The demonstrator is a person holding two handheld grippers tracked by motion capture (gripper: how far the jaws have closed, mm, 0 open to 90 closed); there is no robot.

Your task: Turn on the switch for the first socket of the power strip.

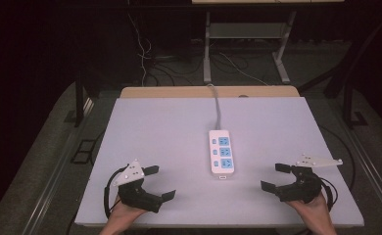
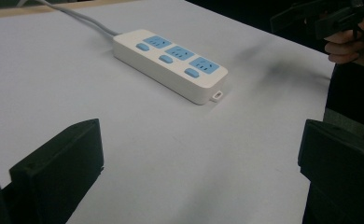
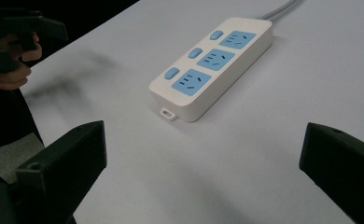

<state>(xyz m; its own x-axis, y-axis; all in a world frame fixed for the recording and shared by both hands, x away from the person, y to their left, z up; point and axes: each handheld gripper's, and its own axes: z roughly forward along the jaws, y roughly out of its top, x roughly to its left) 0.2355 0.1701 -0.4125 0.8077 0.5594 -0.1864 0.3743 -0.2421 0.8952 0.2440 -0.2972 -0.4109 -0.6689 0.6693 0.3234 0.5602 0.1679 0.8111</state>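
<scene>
A white power strip (image 1: 222, 152) with three blue sockets and blue switches lies in the middle of the white table (image 1: 169, 132), its grey cable (image 1: 216, 105) running to the far edge. The same strip (image 2: 171, 63) lies ahead of the left gripper's jaws, and it (image 3: 213, 65) lies ahead of the right gripper's jaws too. My left gripper (image 1: 158, 182) rests near the front left of the table, open, nothing between its jaws. My right gripper (image 1: 276, 177) rests at the front right, open and empty, jaws pointing toward the strip.
The table's wooden far edge (image 1: 179, 91) shows behind the white top. Beyond it stand a desk frame (image 1: 248, 39) and loose cables (image 1: 145, 58) on the dark floor. Wide bare tabletop lies between each gripper and the strip.
</scene>
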